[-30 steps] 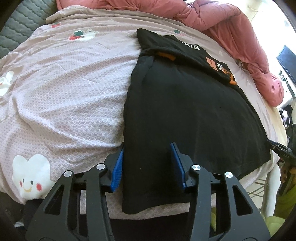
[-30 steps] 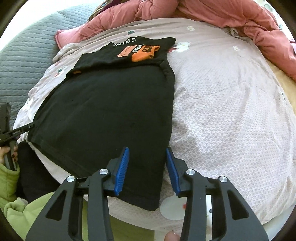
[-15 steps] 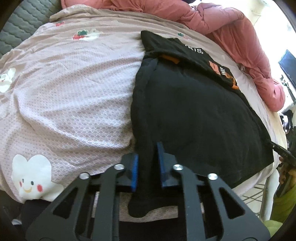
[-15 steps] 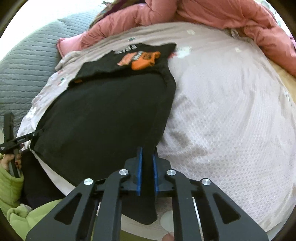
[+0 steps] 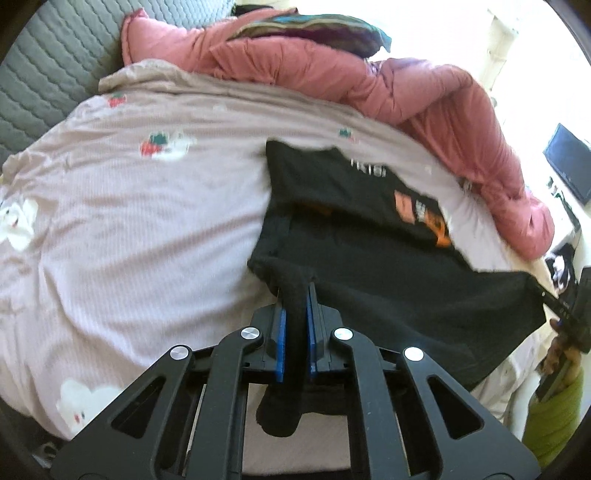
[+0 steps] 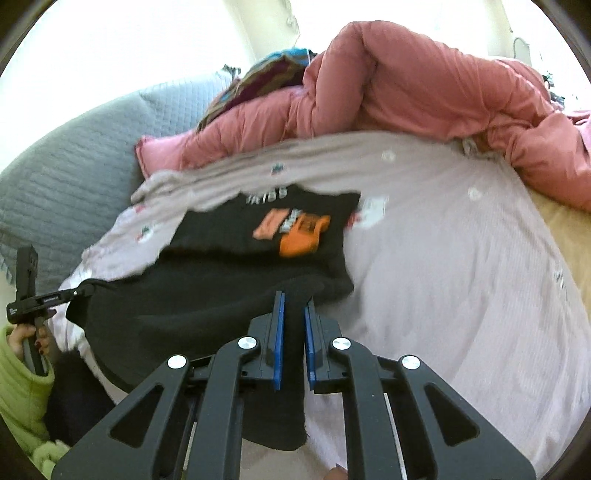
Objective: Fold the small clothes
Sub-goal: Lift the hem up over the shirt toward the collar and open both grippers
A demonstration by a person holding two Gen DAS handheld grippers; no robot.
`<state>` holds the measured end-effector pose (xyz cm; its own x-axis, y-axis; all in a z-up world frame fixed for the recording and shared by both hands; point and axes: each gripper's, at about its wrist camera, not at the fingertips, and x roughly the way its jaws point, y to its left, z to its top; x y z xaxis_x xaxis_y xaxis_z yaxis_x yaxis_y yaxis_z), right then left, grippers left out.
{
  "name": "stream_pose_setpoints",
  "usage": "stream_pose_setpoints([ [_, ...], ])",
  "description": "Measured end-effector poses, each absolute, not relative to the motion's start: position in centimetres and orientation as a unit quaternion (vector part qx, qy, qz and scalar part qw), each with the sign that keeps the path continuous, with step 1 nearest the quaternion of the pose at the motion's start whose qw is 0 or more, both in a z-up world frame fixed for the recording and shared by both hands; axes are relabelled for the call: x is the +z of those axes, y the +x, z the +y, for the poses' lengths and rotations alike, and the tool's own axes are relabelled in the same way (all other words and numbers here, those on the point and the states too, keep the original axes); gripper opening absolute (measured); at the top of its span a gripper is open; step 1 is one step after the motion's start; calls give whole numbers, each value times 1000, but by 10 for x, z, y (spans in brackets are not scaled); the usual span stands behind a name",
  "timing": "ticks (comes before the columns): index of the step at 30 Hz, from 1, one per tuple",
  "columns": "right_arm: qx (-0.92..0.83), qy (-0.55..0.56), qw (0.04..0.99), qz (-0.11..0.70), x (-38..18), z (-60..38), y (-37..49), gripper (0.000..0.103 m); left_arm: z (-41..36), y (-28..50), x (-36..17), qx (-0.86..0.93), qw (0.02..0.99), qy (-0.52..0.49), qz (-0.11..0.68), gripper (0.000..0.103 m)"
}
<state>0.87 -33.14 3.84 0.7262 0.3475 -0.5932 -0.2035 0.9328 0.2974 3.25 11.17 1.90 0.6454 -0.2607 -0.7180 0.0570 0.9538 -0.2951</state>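
A black T-shirt [image 5: 388, 266] [image 6: 229, 295] with an orange and white print lies on a pale pink bedsheet [image 5: 129, 229] [image 6: 443, 277], its top part folded over. My left gripper [image 5: 295, 291] is shut on the shirt's near left corner, and a bunch of black cloth hangs down between its blue pads. My right gripper [image 6: 293, 301] is shut on the near right corner in the same way. Both corners are lifted off the bed, and the hem stretches between the two grippers. Each view shows the other gripper at the frame's edge, held by a hand in a green sleeve [image 6: 18, 376].
A crumpled pink duvet [image 5: 369, 81] [image 6: 406, 96] lies along the far side of the bed, with a striped cloth [image 5: 306, 33] on top. A grey quilted headboard [image 5: 48, 66] [image 6: 66, 166] is at the left. A dark screen [image 5: 569, 166] stands at the far right.
Both grippers went from open around the shirt's near corners to shut on them. Both then rose, lifting the hem off the bed, and the views tilted up toward the duvet.
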Motion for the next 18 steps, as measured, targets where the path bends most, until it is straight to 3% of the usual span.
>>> stream_pose_setpoints([
  [18, 94, 89, 944, 304, 49, -332, 112, 9, 109, 141, 40, -63, 918, -124, 371, 3],
])
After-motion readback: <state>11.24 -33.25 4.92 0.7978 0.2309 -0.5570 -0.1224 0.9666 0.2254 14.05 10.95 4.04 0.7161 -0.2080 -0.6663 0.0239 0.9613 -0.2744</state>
